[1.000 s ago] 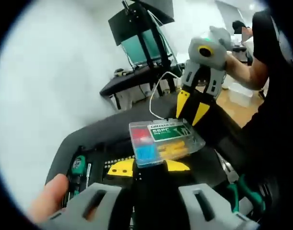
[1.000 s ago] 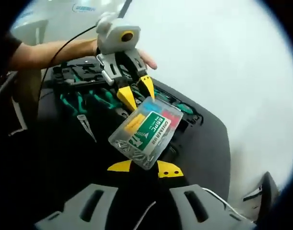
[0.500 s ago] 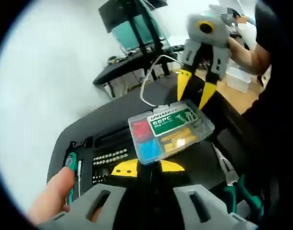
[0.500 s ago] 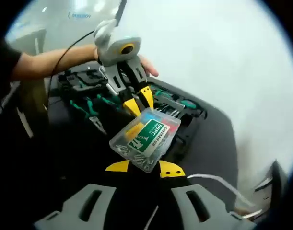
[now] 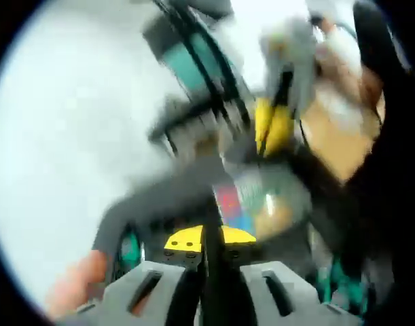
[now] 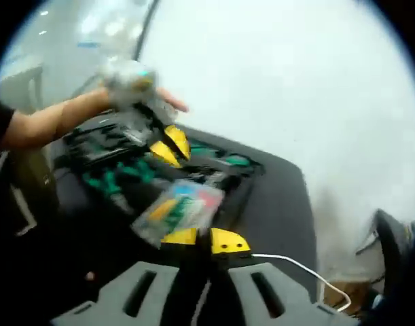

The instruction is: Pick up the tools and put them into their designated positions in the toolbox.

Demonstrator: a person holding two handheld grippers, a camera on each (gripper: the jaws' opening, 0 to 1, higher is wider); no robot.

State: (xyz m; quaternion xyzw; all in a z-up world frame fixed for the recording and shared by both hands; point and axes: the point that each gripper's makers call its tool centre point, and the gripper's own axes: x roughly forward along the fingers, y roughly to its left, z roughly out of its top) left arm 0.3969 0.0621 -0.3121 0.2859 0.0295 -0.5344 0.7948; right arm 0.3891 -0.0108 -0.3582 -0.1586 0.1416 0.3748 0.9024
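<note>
While blur hides which jaws grip it, the plastic parts box (image 6: pixel 176 208) sits just beyond the right gripper (image 6: pixel 204 239).

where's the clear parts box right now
In the right gripper view the clear parts box sits just beyond the right gripper, above the open toolbox.

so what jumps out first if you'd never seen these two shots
A clear plastic parts box with yellow, green and red contents sits just past the right gripper and its yellow tips. Behind it the left gripper reaches over an open black toolbox holding green-handled tools. Both views are motion-blurred.
</note>
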